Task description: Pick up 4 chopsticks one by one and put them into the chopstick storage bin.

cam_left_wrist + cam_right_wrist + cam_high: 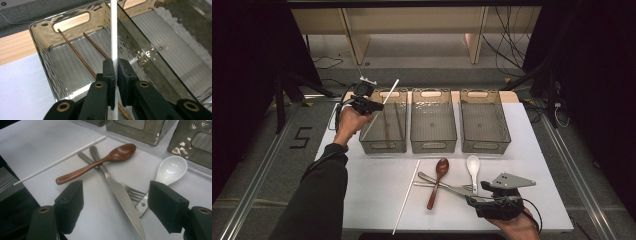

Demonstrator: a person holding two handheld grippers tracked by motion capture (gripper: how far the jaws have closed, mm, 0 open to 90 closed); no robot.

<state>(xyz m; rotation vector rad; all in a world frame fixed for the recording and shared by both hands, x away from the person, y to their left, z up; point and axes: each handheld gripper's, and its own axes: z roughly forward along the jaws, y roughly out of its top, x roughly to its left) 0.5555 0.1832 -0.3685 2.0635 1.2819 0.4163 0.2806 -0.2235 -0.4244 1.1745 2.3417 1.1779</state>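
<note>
**White chopstick poised over the left bin**

White chopstick (390, 89) sits clamped in the left gripper (371, 105), seen from the high view above the near-left corner of the left bin (383, 121), 1 of 3 smoked plastic bins in a row. It slants up and away from the hand. A second white chopstick (406, 196) lies on the white table (542, 165) near the wooden spoon (438, 180), white ceramic spoon (473, 170), knife (447, 186) and fork, which cross one another. The right gripper (479, 199) rests at the near edge, beside the cutlery.

From the left gripper view, the jaws pinch the chopstick (114, 32) tight, and it runs straight up over the bin's right wall (140, 52). 2 brown chopsticks (75, 51) already lie inside. The step looks like sorting: this stick is about to be dropped in. Next it likely needs tilting down into the bin, clear of the wall, before release. Its lower end is cut off below the jaws.

From the right gripper view, the jaws stand wide apart, holding nothing, over the knife (120, 195). The fork (133, 193) is mostly hidden under the blade, and the white spoon's handle is masked by the right jaw.
</note>
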